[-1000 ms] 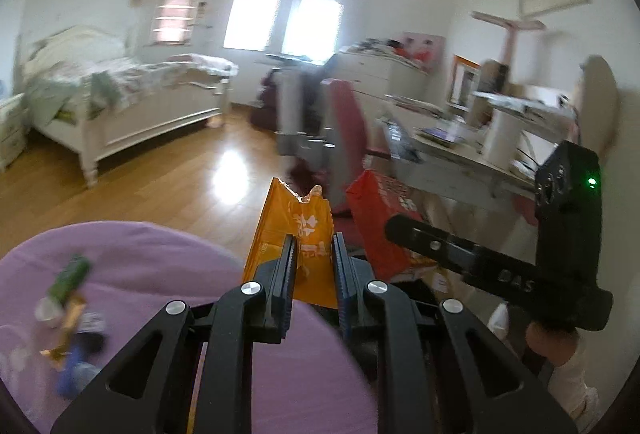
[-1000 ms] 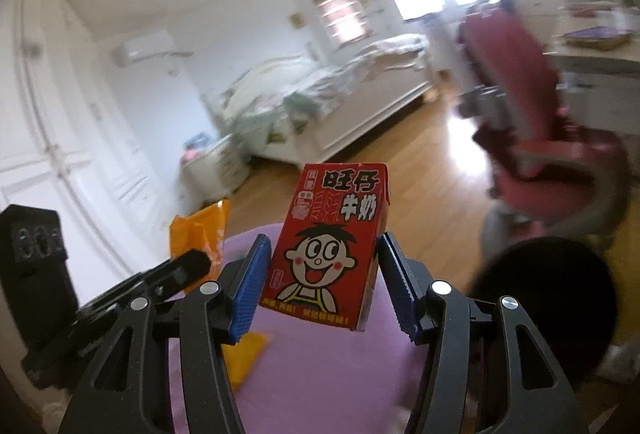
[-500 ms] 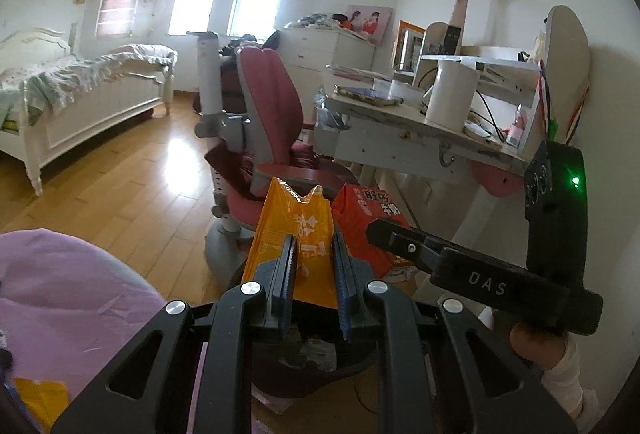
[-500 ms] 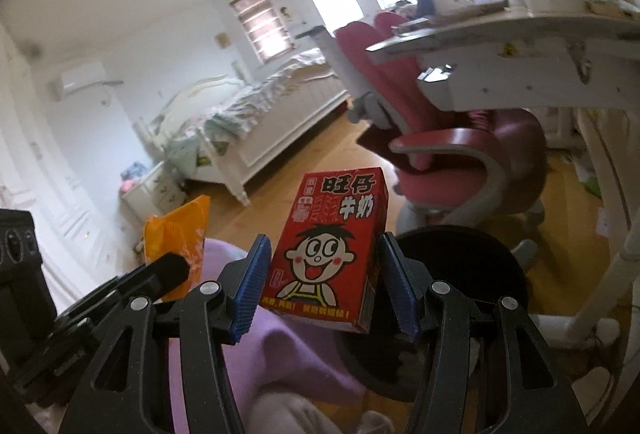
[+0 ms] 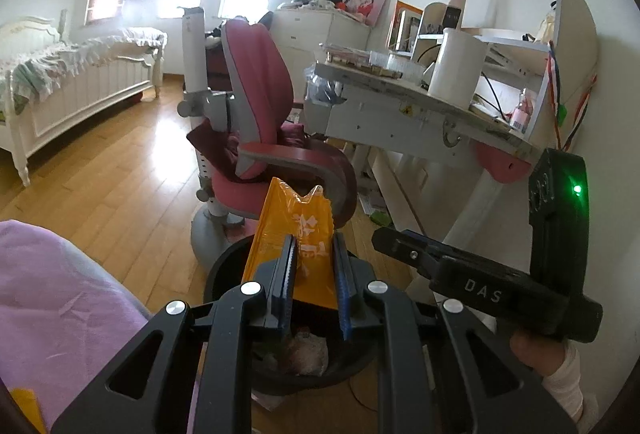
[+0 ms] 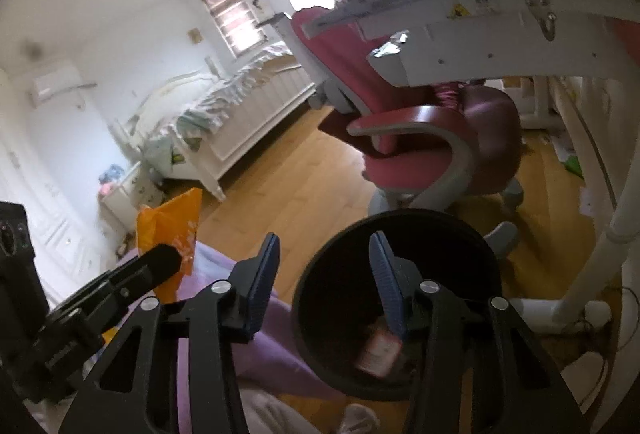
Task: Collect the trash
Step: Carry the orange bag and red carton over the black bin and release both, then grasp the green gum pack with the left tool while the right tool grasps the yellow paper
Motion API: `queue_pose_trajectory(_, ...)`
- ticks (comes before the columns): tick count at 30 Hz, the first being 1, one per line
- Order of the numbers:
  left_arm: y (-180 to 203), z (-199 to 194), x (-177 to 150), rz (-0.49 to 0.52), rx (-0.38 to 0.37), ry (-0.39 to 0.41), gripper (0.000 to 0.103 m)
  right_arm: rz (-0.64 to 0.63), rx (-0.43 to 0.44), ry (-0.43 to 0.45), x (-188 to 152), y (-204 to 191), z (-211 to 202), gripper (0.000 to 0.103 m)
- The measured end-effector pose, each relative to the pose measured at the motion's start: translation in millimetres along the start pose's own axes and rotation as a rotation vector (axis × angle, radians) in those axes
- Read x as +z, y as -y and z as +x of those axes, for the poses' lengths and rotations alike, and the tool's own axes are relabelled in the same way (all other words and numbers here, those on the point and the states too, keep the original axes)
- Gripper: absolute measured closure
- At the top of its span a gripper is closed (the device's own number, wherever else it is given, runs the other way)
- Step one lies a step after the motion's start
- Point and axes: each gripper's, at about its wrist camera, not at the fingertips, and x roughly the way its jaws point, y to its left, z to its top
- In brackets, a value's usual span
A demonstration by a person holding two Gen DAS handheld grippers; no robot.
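Observation:
My left gripper [image 5: 314,266] is shut on an orange snack wrapper [image 5: 296,230] and holds it above a black round bin [image 5: 224,270] on the floor. My right gripper [image 6: 324,274] is open and empty over the same bin [image 6: 400,234]. A red milk carton [image 6: 378,350] lies blurred inside the bin. In the right wrist view the orange wrapper [image 6: 172,226] and the left gripper show at the left. In the left wrist view the right gripper [image 5: 400,242] shows at the right, beside the bin. Crumpled trash [image 5: 304,350] lies in the bin.
A purple cloth-covered surface [image 5: 60,314] is at the lower left. A pink desk chair [image 5: 260,138] stands just behind the bin, a white desk [image 5: 400,102] to its right. A white bed [image 5: 60,82] stands at the far left. The floor is wood.
My right gripper opened and the red milk carton dropped into the bin. Both grippers moved from over the purple surface to above the bin. The left one still holds the wrapper.

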Motion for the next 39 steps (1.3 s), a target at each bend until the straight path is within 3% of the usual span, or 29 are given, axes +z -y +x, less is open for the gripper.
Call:
queue_pose_trajectory(3, -0.1, 14.4, 0.9, 0.007, -0.005, -0.035, 0.08, 0.03, -0.009, -0.01, 0.4, 9.8, 3.5, 0.056)
queue_pose_trajectory(5, 2.5, 23.8, 1.9, 0.02, 0.018, -0.061, 0.051, 0.046, -0.016, -0.013, -0.2, 14.6, 4.0, 0.056)
queue_pose_trajectory(6, 4.2, 26.0, 2.7, 0.027, 0.04, -0.056, 0.017, 0.052, -0.018, -0.014, -0.1, 16.5, 3.7, 0.054)
queue_pose_trajectory(7, 5.6, 25.6, 3.1, 0.033, 0.06, -0.038, 0.006, 0.06, -0.021, -0.013, 0.1, 19.1, 3.6, 0.048)
queue_pose_trajectory(8, 6.7, 22.0, 3.7, 0.044, 0.068, 0.004, 0.005, 0.07, -0.027, -0.006, 0.1, 21.1, 2.3, 0.041)
queue_pose_trajectory(10, 7.1, 21.9, 6.1, 0.052, 0.053, -0.001, 0.005, 0.081, -0.037, 0.003, 0.1, 23.5, 0.3, 0.036)
queue_pose_trajectory(16, -0.6, 7.8, 6.5, 0.034, 0.07, 0.015, 0.005, 0.098, -0.041, -0.01, -2.0, 21.7, 4.4, 0.035)
queue_pose_trajectory(23, -42.0, -39.0, 4.7, -0.019, 0.128, 0.066, 0.005, 0.027, 0.036, -0.075, -13.0, -22.5, 22.8, 0.032)
queue_pose_trajectory(29, -129.9, -93.2, -2.9, -0.089, 0.297, 0.074, 0.005, -0.119, 0.19, -0.187, -33.1, -97.4, 46.3, 0.032)
queue_pose_trajectory(32, -193.3, -114.5, -12.0, -0.143, 0.443, 0.018, 0.005, -0.194, 0.276, -0.254, -48.1, -139.4, 57.0, 0.032)
queue_pose_trajectory(36, -280.7, -136.6, -28.0, -0.281, 0.559, -0.061, 0.006, -0.274, 0.363, -0.345, -71.4, -194.6, 72.8, 0.032)
queue_pose_trajectory(38, -307.3, -136.3, -32.7, -0.327, 0.579, -0.118, 0.014, -0.31, 0.384, -0.389, -84.5, -220.2, 82.8, 0.032)
queue_pose_trajectory(39, -320.3, -134.0, -35.2, -0.348, 0.578, -0.153, 0.023, -0.32, 0.397, -0.408, -89.2, -230.5, 86.7, 0.032)
